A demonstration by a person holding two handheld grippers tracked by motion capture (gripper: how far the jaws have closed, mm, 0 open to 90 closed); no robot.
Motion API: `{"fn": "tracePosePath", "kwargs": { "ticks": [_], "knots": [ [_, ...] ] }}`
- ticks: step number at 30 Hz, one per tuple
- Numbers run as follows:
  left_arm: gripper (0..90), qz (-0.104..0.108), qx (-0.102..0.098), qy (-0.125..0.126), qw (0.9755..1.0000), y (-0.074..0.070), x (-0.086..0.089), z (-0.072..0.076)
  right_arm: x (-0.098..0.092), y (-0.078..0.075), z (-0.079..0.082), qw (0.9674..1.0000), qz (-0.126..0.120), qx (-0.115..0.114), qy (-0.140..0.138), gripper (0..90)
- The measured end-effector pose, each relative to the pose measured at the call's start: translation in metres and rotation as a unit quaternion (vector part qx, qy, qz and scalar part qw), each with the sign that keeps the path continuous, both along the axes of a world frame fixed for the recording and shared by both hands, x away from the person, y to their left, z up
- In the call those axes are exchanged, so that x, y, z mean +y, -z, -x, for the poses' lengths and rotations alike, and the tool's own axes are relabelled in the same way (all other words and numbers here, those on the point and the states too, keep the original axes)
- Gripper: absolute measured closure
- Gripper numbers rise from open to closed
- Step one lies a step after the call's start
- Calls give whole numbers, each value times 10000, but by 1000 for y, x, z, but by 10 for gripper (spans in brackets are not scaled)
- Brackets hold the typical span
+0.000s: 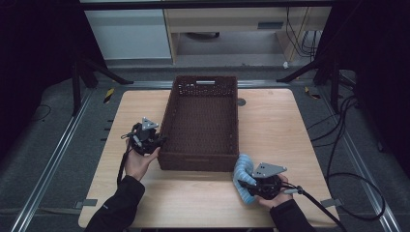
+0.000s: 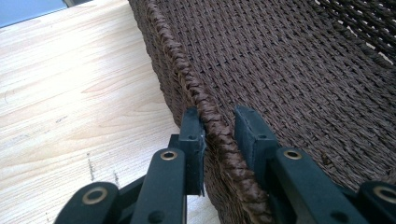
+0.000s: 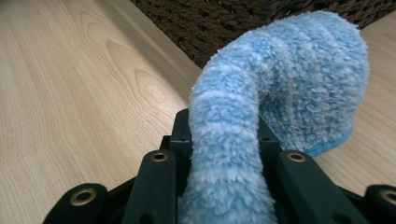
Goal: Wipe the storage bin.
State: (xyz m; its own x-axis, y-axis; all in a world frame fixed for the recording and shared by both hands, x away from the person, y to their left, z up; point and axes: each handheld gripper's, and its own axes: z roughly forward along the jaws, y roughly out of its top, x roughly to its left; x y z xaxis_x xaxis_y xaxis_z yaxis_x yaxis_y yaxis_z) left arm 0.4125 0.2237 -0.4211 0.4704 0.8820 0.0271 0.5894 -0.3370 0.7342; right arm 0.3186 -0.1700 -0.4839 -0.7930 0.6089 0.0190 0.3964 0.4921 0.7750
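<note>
The right tongs [image 3: 224, 140] are clamped on a fluffy blue striped sock [image 3: 280, 84], which rises from between the jaws, arches over and droops, its free end hanging just above the desk [image 3: 70, 93]; in the high view the right tongs [image 1: 251, 186] sit at the near right corner of the woven basket [image 1: 200, 162], with the sock [image 1: 243, 174] just outside its front wall. The left tongs [image 2: 219, 135] are closed narrow across the braided rim [image 2: 187, 74] of the basket, one jaw outside the left wall and one inside; in the high view the left tongs [image 1: 155, 141] hold that wall near the front left corner, steadying the basket on the desk [image 1: 270, 125].

Judged step: carry the sock over the front wall and release it inside the basket.

Procedure, as advice:
- Keep the left grip firm on the rim; the light basket could slide if nudged.
- Lift the right tongs until the drooping end clears the rim; the fluffy pile may snag on the weave.
- Move forward past the wall to the basket's middle; lower, then open the jaws.
- Withdraw upward, so that the sock is not dragged out.
</note>
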Motion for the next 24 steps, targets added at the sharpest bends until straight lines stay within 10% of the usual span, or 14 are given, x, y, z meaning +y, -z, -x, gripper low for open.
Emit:
{"fn": "tracePosePath", "kwargs": {
  "ticks": [12,24],
  "knots": [
    [727,-55,13,16,10000,0,0,0,-58,-27,-7,9943,-348,-428,908,692],
    [725,-70,40,26,10000,0,0,0,-109,-14,-13,9843,-129,-354,1722,686]
  ]
}}
